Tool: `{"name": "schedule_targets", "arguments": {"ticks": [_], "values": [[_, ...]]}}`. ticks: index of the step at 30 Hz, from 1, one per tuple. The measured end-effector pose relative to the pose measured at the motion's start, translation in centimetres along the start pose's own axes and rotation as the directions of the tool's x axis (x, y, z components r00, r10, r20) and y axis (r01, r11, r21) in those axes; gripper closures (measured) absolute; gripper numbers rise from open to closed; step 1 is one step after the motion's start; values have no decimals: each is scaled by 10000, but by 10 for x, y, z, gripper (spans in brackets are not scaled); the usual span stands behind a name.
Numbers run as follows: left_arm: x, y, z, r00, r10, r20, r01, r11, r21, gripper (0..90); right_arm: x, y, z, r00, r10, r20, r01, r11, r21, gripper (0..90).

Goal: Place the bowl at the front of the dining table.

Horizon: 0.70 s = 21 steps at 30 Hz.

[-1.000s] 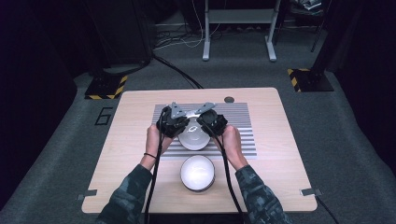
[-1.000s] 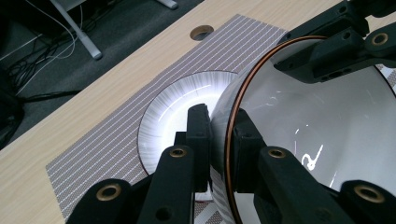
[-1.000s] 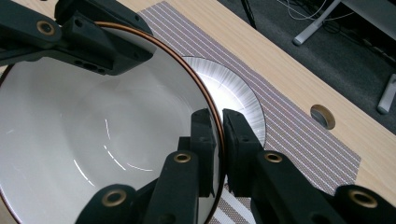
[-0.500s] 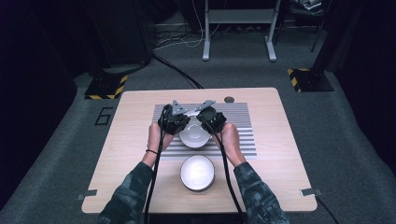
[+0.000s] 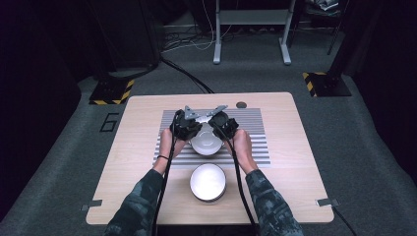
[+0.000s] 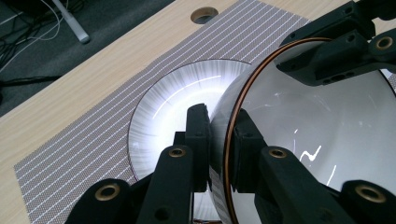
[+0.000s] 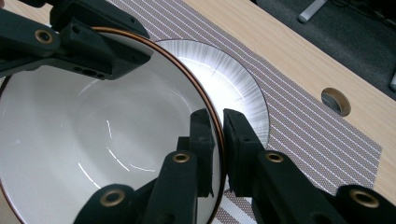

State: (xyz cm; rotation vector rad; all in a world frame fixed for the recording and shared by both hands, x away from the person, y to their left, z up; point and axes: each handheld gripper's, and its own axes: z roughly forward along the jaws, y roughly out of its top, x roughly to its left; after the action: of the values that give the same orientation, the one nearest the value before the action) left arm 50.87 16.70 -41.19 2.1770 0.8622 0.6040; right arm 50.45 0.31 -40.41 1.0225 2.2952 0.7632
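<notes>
The table (image 5: 147, 196) carries a striped placemat (image 5: 255, 147), on which a white plate (image 6: 159, 116) lies. The bowl (image 5: 206, 142) (copper-rimmed) is held just above that plate; setting it down and releasing it appear to remain. The left gripper (image 6: 219, 140) and right gripper (image 7: 219, 144) are each clamped on opposite sides of its rim. A second bowl (image 5: 208, 182) sits nearer the person.

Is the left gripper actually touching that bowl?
Touching. In the left gripper view the left gripper has its two black jaws clamped on the copper-edged rim of the bowl, one inside and one outside, with no gap.
</notes>
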Motion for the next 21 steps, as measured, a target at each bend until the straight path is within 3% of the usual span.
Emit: {"name": "schedule_targets", "arguments": {"ticks": [7,21], "values": [[4,0,7,9999,-93,-103,95,9998,195,801,1,3,9,9999,63,78,-65,9999,142,828],[12,6,28,10000,-54,-29,56,9988,493,796,-14,4,29,9995,317,-51,-315,9987,408,830]]}}
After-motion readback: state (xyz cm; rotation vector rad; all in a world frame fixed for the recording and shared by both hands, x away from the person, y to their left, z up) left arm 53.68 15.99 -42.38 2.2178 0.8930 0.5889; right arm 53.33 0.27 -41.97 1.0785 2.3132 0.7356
